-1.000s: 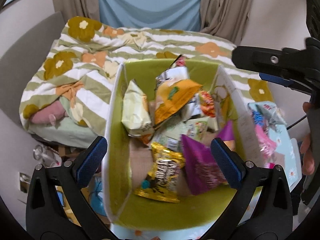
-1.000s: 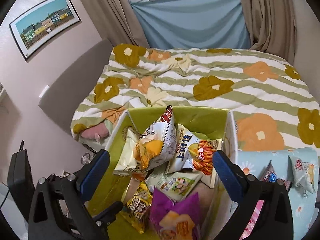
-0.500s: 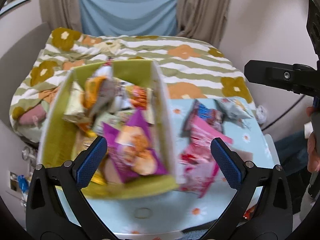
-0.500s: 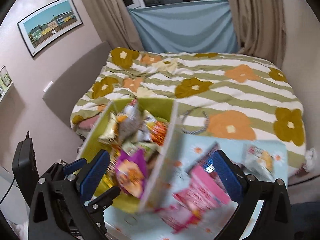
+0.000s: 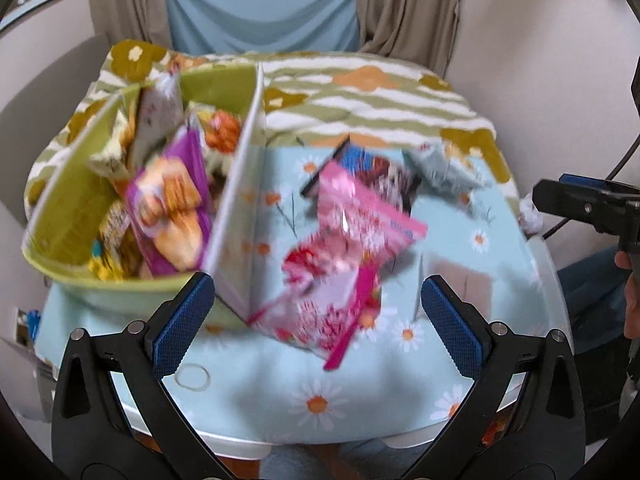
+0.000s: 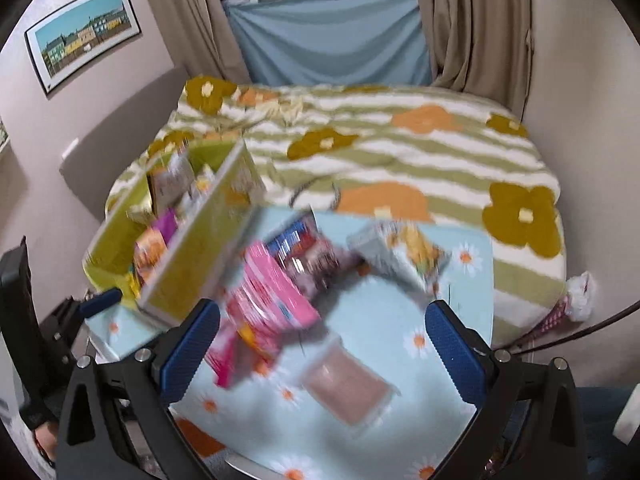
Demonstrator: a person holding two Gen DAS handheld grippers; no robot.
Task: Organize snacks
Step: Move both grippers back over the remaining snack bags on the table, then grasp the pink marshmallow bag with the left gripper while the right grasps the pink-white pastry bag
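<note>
A green fabric bin (image 5: pixel 76 208) (image 6: pixel 192 256) stands at the table's left, holding several snack bags, a purple one (image 5: pixel 168 200) in front. Right of it on the daisy-print cloth lie pink snack packs (image 5: pixel 352 220) (image 6: pixel 272 292), a dark red-and-blue pack (image 5: pixel 372 168) (image 6: pixel 304 248), a pale grey-blue bag (image 5: pixel 444 168) (image 6: pixel 400 252) and a flat brownish packet (image 5: pixel 464 284) (image 6: pixel 348 388). My left gripper (image 5: pixel 316 324) is open above the pink packs, with nothing between its fingers. My right gripper (image 6: pixel 324 352) is open too, over the cloth near the brownish packet. Both views are blurred.
The small white table (image 5: pixel 540 264) with its light blue daisy cloth stands against a bed (image 6: pixel 400 148) with a green-striped flowered blanket. Curtains and a blue sheet hang behind. A framed picture (image 6: pixel 84 36) is on the left wall. A hand (image 5: pixel 630 304) holds the other gripper at right.
Both cameras have swung right, from over the bin to the loose snacks on the cloth. The bin now sits at the left of each view. Both grippers stayed open and empty.
</note>
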